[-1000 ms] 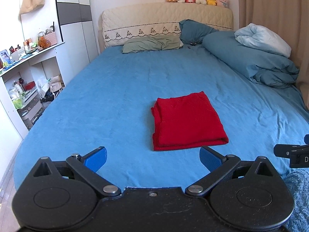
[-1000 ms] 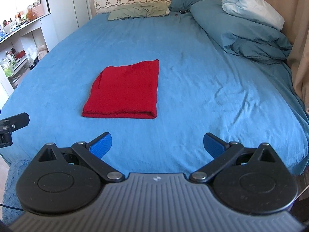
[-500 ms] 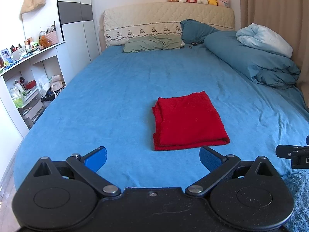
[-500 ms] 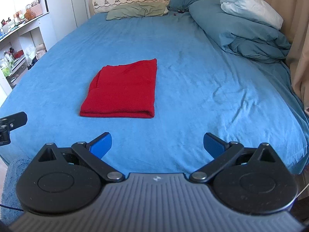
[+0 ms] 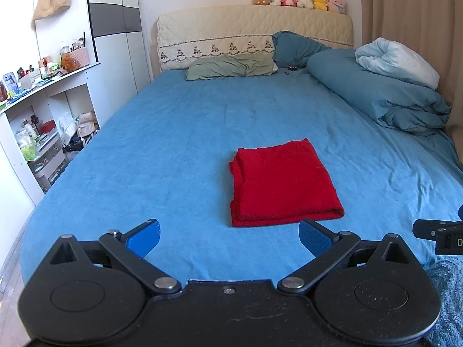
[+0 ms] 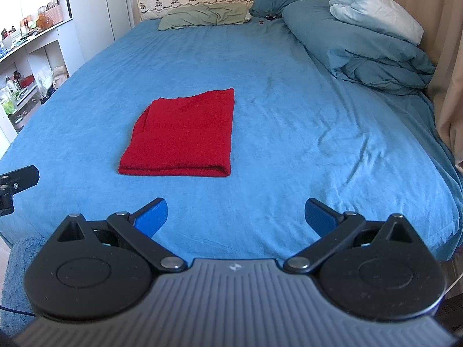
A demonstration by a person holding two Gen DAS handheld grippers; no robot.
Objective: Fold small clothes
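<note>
A red garment [image 5: 282,182] lies folded into a neat rectangle on the blue bed sheet [image 5: 173,150]; it also shows in the right wrist view [image 6: 182,136]. My left gripper [image 5: 230,237] is open and empty, held back from the garment's near edge. My right gripper [image 6: 235,217] is open and empty, nearer than the garment and to its right. Part of the right gripper shows at the right edge of the left wrist view [image 5: 439,234]. Part of the left gripper shows at the left edge of the right wrist view [image 6: 14,182].
A bunched blue duvet [image 5: 385,98] with a pale pillow [image 5: 396,60] lies along the bed's right side. Pillows [image 5: 231,68] sit at the headboard. White shelves [image 5: 37,110] full of items stand left. A curtain [image 6: 445,57] hangs right.
Both grippers have drawn back slightly from the garment and the views shifted a little. The garment has not moved.
</note>
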